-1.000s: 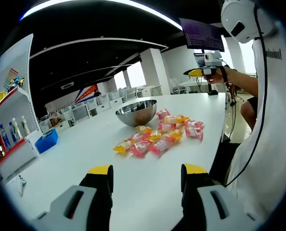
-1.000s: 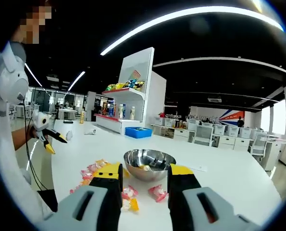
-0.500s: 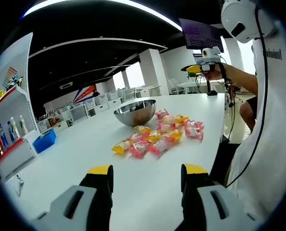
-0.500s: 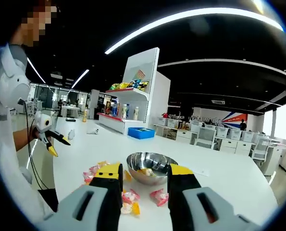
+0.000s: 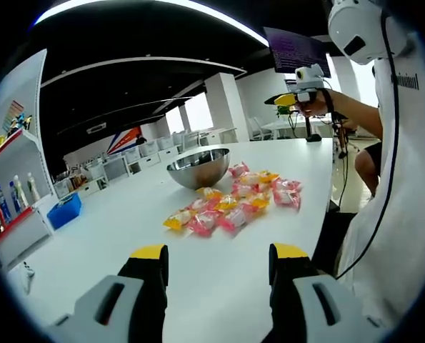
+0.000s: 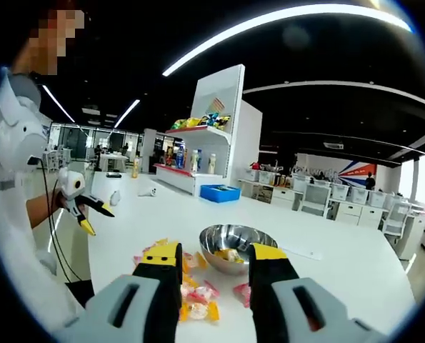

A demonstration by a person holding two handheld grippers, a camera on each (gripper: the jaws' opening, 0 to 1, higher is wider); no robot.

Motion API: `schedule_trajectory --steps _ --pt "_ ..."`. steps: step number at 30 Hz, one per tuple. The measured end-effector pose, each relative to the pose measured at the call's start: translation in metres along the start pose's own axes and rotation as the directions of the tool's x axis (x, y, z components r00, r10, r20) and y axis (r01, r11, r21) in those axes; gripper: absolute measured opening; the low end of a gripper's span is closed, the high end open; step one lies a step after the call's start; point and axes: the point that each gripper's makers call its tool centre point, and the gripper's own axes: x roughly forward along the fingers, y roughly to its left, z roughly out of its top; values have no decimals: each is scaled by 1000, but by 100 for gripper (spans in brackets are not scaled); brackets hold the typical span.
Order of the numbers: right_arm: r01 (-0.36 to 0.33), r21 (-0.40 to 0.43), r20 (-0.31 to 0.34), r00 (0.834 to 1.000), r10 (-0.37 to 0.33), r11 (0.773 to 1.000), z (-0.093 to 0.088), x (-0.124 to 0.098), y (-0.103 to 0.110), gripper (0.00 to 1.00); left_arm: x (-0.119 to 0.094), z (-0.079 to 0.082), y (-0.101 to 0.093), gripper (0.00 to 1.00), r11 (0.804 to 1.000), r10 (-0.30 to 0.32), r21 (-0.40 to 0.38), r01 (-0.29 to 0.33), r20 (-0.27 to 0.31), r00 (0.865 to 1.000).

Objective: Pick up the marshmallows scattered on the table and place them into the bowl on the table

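Note:
Several wrapped marshmallows (image 5: 230,206) in pink and yellow lie in a loose pile on the white table (image 5: 126,221), just in front of the steel bowl (image 5: 199,166). My left gripper (image 5: 219,259) hangs open and empty above the near table edge, well short of the pile. In the right gripper view the bowl (image 6: 230,246) holds a few sweets, and the marshmallows (image 6: 198,293) lie partly behind the jaws. My right gripper (image 6: 215,257) is open, held in the air above them. The right gripper (image 5: 296,96) is seen high over the table's far end, the left gripper (image 6: 91,209) open at left.
A person in white (image 5: 405,179) stands at the table's right edge. A blue bin (image 5: 63,211) sits far left, below a shelf of bottles (image 5: 12,193). The same blue bin (image 6: 221,193) and a snack shelf (image 6: 201,132) stand behind the bowl.
The right gripper has risen slightly and its view has swung, so the bowl sits further right. The left gripper has hardly moved. Marshmallows and bowl lie as before.

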Motion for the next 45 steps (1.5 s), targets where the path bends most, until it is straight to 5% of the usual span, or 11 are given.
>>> schedule_trajectory --steps 32,41,45 --pt "-58 29 -115 991 61 998 -9 18 25 37 -6 -1 3 57 1000 9 -2 -8 14 1000" --pt "-50 53 -209 976 60 997 -29 26 33 37 -10 10 2 57 1000 17 17 -18 57 998" --pt "-60 67 -287 955 77 996 -48 30 45 38 -9 11 0 57 1000 6 23 -7 56 998"
